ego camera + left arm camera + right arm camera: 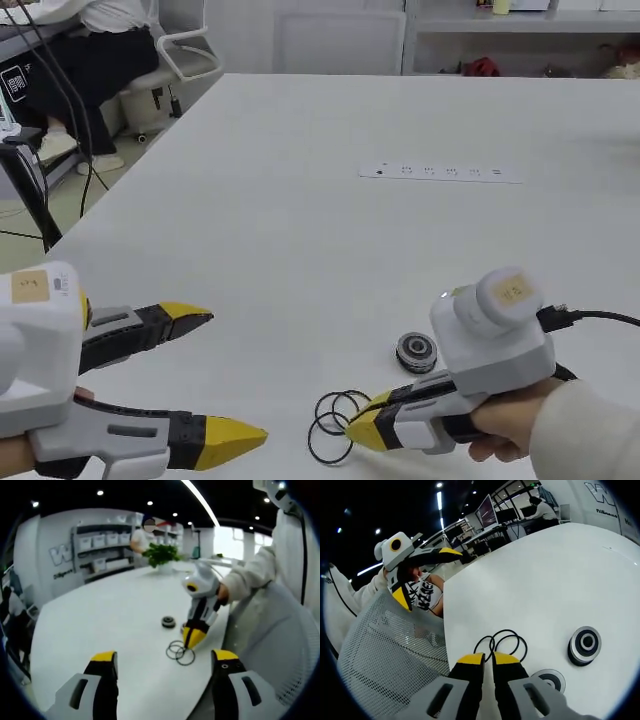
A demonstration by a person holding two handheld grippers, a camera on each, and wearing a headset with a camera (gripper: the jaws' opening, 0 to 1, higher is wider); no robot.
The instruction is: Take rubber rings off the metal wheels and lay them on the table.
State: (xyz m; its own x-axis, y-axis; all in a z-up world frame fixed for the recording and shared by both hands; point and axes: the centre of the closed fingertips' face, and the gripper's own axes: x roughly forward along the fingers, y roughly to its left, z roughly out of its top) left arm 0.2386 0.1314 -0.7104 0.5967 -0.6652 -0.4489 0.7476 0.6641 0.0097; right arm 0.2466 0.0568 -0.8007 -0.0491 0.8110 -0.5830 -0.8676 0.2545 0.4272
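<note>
1. Rubber rings (335, 425) — thin black overlapping loops — lie on the smooth white counter (330, 230), near a round metal wheel (416, 350).
2. Right tool (362, 428) clenched at the rings; left tool (228, 378) released.

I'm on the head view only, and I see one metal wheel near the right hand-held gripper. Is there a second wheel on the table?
Observer: Yes. The right gripper view shows a second metal wheel, partly behind the right hand-held gripper and nearer to it than the first metal wheel.
Operator: Are that gripper's jaws shut?
Observer: Yes, nearly touching, with the tips at the edge of the rubber rings. I cannot tell whether a ring is pinched.
Operator: What is off the table edge there?
Observer: A white mesh chair back, close to the table.
</note>
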